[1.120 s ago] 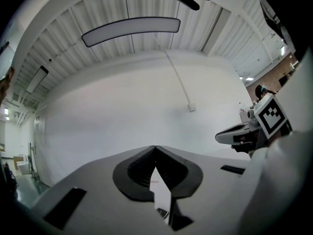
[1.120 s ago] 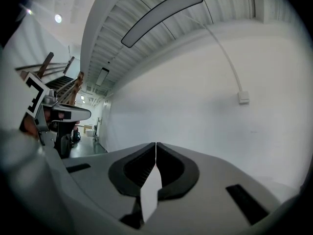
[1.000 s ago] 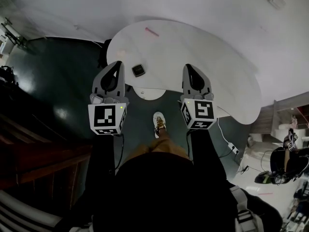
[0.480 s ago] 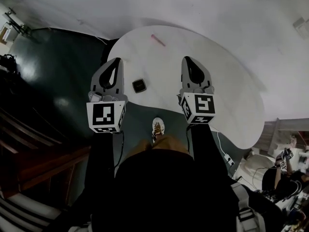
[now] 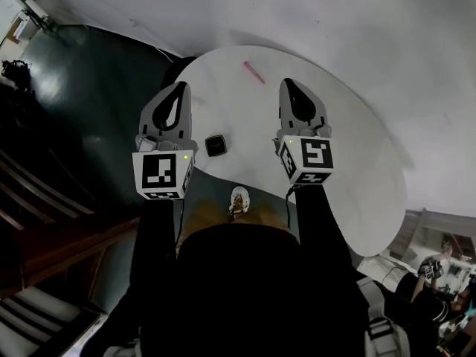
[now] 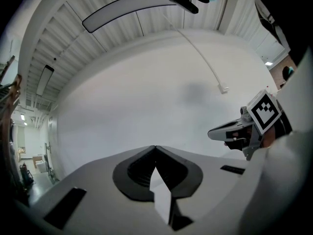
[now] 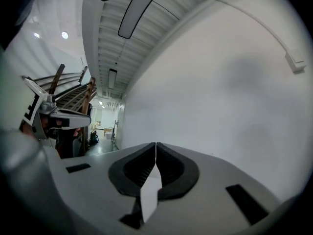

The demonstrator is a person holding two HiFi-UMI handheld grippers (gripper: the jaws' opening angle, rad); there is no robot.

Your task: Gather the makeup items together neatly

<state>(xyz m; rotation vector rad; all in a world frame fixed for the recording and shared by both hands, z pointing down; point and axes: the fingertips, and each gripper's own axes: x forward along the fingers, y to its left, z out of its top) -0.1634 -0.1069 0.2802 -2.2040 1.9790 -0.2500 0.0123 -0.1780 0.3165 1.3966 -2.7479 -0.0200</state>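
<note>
From the head view, your left gripper (image 5: 180, 88) sits over the left edge of the white table (image 5: 349, 147), and your right gripper (image 5: 289, 84) is out over the table's middle. Both point away from you, side by side and well apart. A small dark square compact (image 5: 216, 146) lies near the table's near edge, between the two grippers and closer to the left one, touching neither. A thin pink stick (image 5: 253, 72) lies alone toward the far edge, well apart from the compact. Your shoe (image 5: 239, 201) shows on the dark floor below the near edge.

Over to the left gripper view: the jaws are pressed tip to tip with nothing between them, facing a plain white wall (image 6: 146, 97). Your right gripper (image 6: 211, 132) shows at the right side, level.

Now the right gripper view: the jaws meet along one line here too, and they're empty. Your left gripper (image 7: 88, 117) shows at the left, with a staircase railing (image 7: 73, 94) behind it.
</note>
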